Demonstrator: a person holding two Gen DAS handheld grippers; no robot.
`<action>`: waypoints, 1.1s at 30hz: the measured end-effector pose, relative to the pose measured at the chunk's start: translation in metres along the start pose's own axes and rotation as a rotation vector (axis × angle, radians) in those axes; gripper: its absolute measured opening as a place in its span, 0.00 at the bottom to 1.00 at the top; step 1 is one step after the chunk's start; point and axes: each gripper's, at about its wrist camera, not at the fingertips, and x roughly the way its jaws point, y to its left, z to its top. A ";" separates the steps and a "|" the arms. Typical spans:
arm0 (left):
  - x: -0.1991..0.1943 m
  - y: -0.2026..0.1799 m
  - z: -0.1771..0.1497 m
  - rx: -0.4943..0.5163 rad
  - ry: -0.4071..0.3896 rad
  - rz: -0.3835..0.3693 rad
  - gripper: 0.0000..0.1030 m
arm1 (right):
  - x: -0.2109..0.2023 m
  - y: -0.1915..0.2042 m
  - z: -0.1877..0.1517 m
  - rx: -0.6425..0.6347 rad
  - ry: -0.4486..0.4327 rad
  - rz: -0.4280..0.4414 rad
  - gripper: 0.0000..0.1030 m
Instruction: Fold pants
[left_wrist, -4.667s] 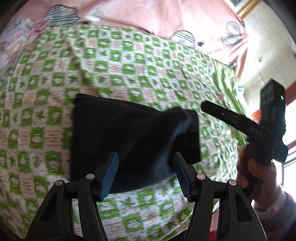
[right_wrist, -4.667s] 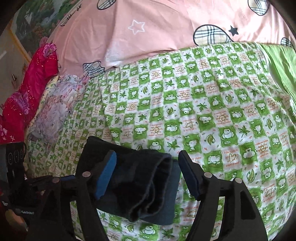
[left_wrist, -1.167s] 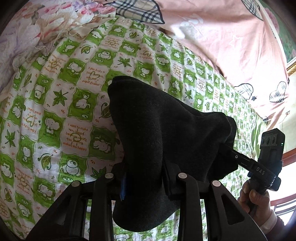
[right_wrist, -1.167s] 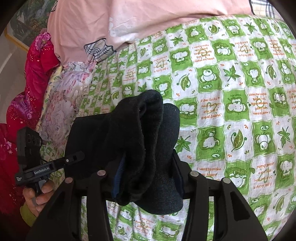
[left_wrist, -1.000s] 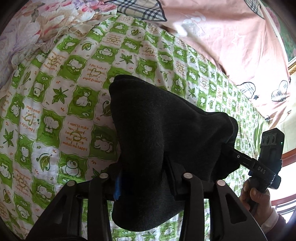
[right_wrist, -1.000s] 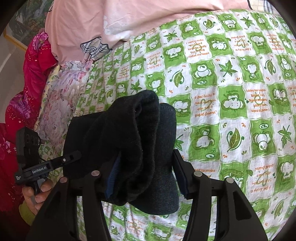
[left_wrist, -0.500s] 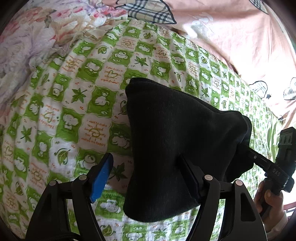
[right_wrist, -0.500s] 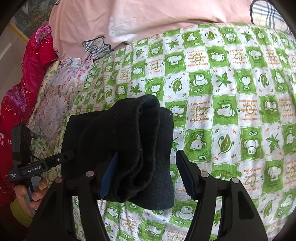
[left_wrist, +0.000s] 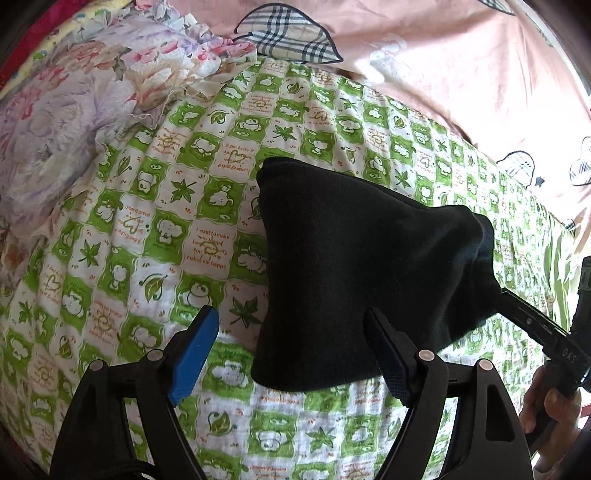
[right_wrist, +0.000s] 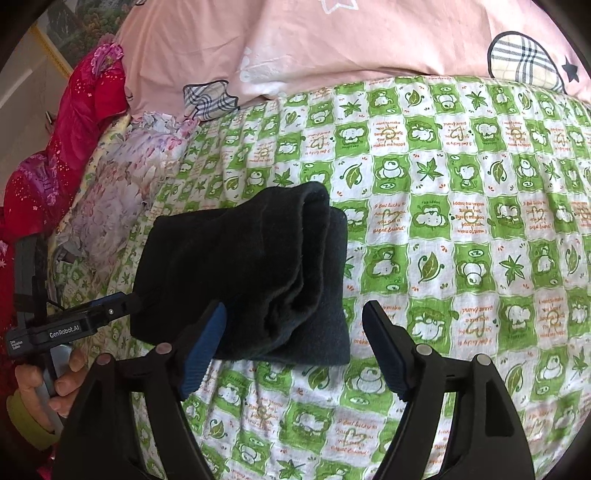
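Observation:
The black pants (left_wrist: 354, 266) lie folded into a thick bundle on the green-and-white checked bedsheet (left_wrist: 155, 236). In the right wrist view the bundle (right_wrist: 251, 280) shows its stacked layers. My left gripper (left_wrist: 295, 350) is open, with the bundle's near edge between its fingers, not clamped. My right gripper (right_wrist: 295, 347) is open at the bundle's other end, its near corner between the fingers. Each gripper also shows in the other's view, the right one (left_wrist: 532, 328) and the left one (right_wrist: 92, 317), at the bundle's edges.
A pink quilt (right_wrist: 351, 40) with plaid patches lies along the far side. A floral pillow (left_wrist: 74, 92) sits at the left. Red fabric (right_wrist: 74, 122) is piled beyond it. Checked sheet extends to the right (right_wrist: 480, 221).
Both grippers were shut on the pants bundle about a second ago. They have opened, let it go and drawn back a little. The bundle now rests on the sheet.

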 end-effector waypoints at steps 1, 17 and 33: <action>-0.002 -0.001 -0.002 0.003 -0.004 0.000 0.79 | -0.002 0.003 -0.002 -0.014 -0.002 -0.002 0.75; -0.032 -0.017 -0.043 0.061 -0.083 0.067 0.80 | -0.016 0.055 -0.031 -0.276 -0.074 -0.064 0.85; -0.041 -0.014 -0.067 0.055 -0.169 0.141 0.87 | -0.005 0.062 -0.048 -0.330 -0.085 -0.131 0.91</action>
